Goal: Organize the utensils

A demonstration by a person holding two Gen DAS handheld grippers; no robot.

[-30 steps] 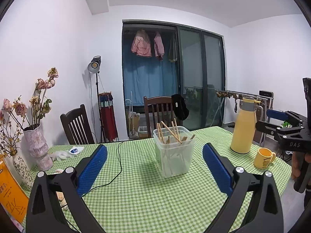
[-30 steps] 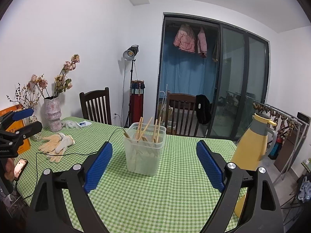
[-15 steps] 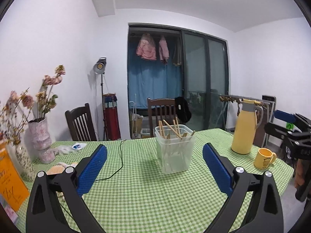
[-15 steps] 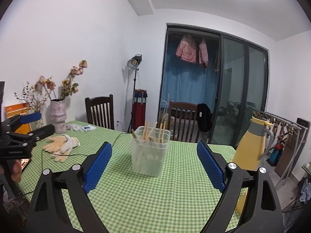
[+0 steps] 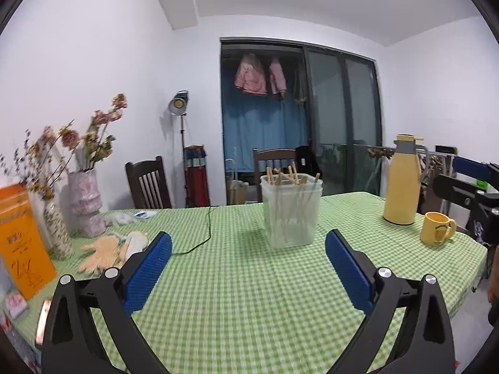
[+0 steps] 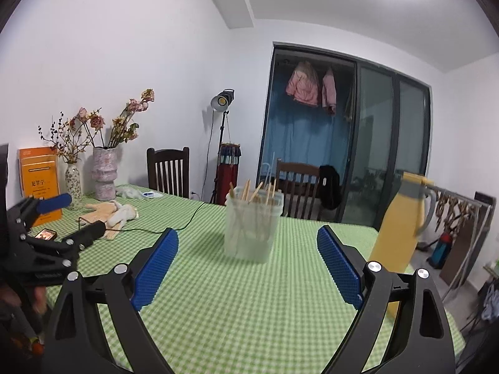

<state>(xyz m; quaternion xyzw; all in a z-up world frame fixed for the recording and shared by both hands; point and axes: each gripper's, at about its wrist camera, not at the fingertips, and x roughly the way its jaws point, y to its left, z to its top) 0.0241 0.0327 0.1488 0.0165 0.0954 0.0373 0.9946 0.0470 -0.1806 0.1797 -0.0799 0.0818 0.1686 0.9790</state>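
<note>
Hovering above the green-checked tabletop (image 5: pixel 237 283): left tool (image 5: pixel 248 251), blue pads (image 5: pixel 146 272) spread wide, gripping nothing. Hovering likewise in the right wrist view: right tool (image 6: pixel 248 247), pads (image 6: pixel 338 263) spread wide and empty too.

Standing upright near the middle of the tabletop, ahead of both tools and well apart from them: clear plastic container (image 5: pixel 291 210), holding a bundle of wooden chopsticks (image 5: pixel 290 174) leaning at mixed angles, tips poking above the rim. Appearing blurred in the right wrist view: same container (image 6: pixel 253 225) and chopsticks (image 6: pixel 254 190).

Sitting toward the right edge: yellow thermos (image 5: pixel 402 179), with a yellow mug (image 5: pixel 436 229) just beside it, nearer the camera. Trailing across the cloth to the left of the container: thin black cable (image 5: pixel 204 233). Lying further left: pale work gloves (image 5: pixel 107 251), near a patterned vase (image 5: pixel 85 207) of dried flowers and an orange box (image 5: pixel 23 240). Lying face-up near the left edge in the right wrist view: phone (image 6: pixel 45 234).
</note>
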